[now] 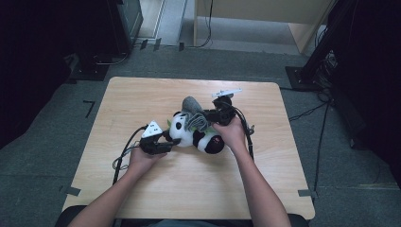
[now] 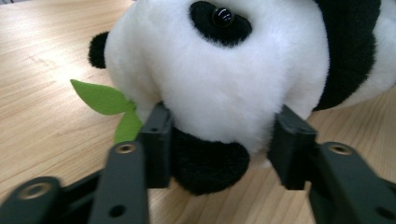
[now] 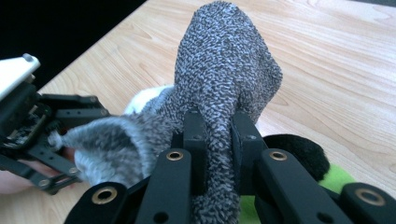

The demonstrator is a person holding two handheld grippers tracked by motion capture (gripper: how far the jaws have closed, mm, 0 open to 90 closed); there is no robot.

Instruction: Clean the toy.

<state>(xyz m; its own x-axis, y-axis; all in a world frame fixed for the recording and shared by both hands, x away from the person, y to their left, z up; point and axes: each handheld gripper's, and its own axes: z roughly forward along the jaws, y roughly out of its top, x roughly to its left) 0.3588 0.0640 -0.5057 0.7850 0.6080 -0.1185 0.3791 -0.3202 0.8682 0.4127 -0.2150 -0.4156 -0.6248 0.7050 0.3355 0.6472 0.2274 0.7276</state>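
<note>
A pale wooden table (image 1: 142, 189) stands on grey carpet, dark stands in the upper corners. At frame centre lies a plush panda (image 1: 191, 132) with a grey sock (image 1: 194, 116) draped over it. The left hand-held gripper (image 2: 219, 140) clasps the panda's head, half closed. The right hand-held gripper (image 3: 219, 140) pinches the sock narrowly.

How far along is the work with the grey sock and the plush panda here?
Done: the fuzzy grey knitted sock lies draped over the black-and-white plush panda. In hand: the right gripper pinches the sock fabric, while the left gripper brackets the panda's head. Left: whether the sock goes on or comes off isn't clear.
</note>
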